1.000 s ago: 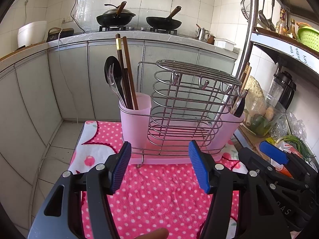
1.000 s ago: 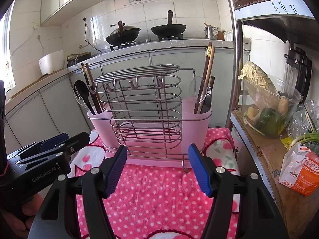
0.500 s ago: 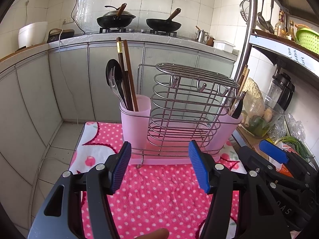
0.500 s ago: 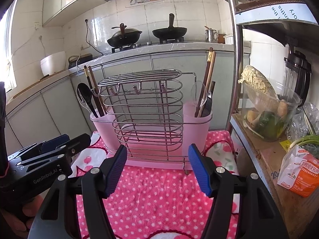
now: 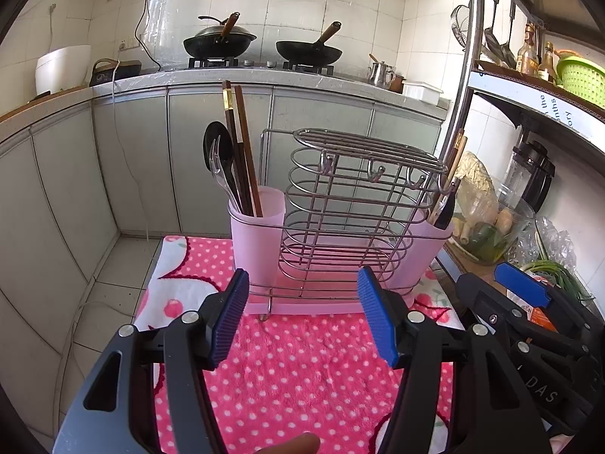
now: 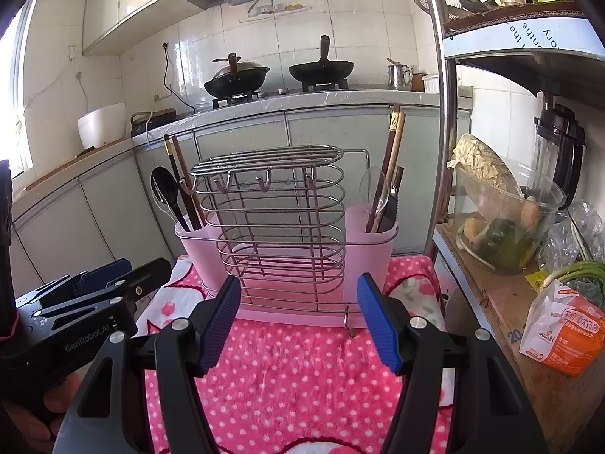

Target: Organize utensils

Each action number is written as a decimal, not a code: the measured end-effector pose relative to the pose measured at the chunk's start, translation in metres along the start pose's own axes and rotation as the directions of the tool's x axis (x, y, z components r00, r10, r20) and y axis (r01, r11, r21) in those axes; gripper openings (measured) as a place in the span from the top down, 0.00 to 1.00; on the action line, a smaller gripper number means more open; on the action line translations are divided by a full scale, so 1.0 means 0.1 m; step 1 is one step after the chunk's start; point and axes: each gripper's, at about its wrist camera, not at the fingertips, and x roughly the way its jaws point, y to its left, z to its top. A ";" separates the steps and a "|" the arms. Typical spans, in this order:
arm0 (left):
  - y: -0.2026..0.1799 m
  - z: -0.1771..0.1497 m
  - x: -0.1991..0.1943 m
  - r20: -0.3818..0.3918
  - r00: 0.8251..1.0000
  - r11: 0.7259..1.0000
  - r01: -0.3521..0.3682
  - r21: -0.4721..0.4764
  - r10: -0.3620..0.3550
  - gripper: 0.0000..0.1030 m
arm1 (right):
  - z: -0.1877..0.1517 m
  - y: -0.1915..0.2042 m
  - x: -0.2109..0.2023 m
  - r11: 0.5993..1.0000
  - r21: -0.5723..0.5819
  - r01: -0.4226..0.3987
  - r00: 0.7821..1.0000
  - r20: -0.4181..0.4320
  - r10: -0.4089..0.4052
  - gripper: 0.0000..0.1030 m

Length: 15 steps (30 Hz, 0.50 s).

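Note:
A wire rack with two pink cups stands on a pink dotted cloth. The left cup holds a black spoon, a clear fork and dark chopsticks. The right cup holds chopsticks, a clear spoon and a dark utensil. My left gripper hangs open short of the rack with nothing between its fingers. My right gripper is open too, and empty.
A wooden shelf at the right carries a glass bowl of vegetables, a blender and an orange packet. A steel post rises beside the rack. Behind run grey cabinets and a counter with two woks.
Both views have tilted a little, so the rack sits slightly lower in the pictures. The grippers' openings are unchanged and nothing was taken or let go.

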 end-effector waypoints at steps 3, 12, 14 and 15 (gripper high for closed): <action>0.00 0.00 -0.01 0.002 1.000 1.000 0.000 0.000 0.000 0.42 | 0.00 0.00 -0.02 1.000 -0.001 -0.001 1.000 0.006 0.001 0.39; -0.01 0.00 -0.04 0.004 1.000 1.000 -0.011 -0.004 0.011 0.42 | 0.00 -0.03 -0.02 1.000 0.004 -0.002 1.000 0.009 0.002 0.39; -0.01 0.00 -0.04 0.004 1.000 1.000 -0.011 -0.006 0.011 0.42 | 0.00 -0.03 -0.02 1.000 0.005 -0.003 1.000 0.013 0.003 0.39; -0.02 0.01 -0.04 0.006 1.000 1.000 -0.013 -0.005 0.013 0.42 | 0.00 -0.03 -0.03 1.000 0.005 -0.003 1.000 0.014 0.003 0.39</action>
